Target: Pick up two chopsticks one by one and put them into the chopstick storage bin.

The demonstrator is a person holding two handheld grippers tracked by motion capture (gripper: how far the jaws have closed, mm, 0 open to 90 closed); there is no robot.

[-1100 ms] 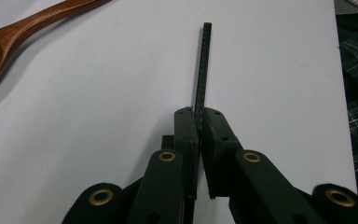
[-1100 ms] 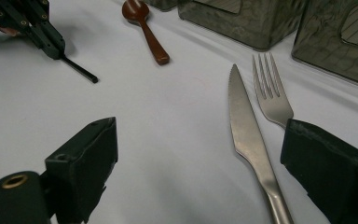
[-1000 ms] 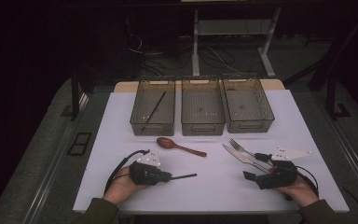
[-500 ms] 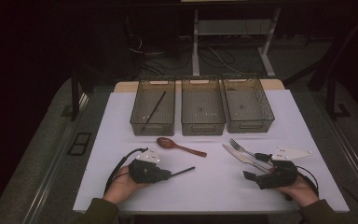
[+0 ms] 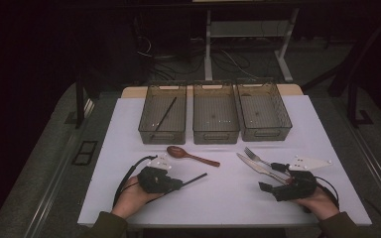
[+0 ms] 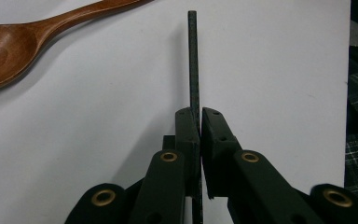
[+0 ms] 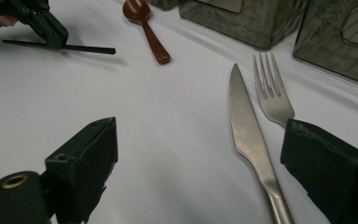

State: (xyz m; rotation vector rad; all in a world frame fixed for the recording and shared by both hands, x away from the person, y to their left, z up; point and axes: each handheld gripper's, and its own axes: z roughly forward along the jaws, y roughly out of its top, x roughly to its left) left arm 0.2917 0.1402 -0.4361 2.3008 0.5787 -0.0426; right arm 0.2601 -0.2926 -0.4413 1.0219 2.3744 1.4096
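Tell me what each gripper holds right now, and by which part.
The left gripper is shut on the thin black chopstick, gripping it partway along its length, both ends free. The right gripper is open and holds nothing.

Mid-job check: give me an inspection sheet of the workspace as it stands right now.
Surface: white table top, flat, no spills seen.
Job's things: black chopstick clamped in the left gripper, lying low over the table; a second chopstick in the left bin.
Other cutlery: wooden spoon, knife and fork lie on the table; middle bin and right bin look empty.
Clutter: nothing seen.
Grippers: left shut on the chopstick; right gripper open, jaws to either side of the knife, not touching it.
Cables: one loops from the left gripper; more on the floor beyond the table.
Surroundings: dark, table legs behind.
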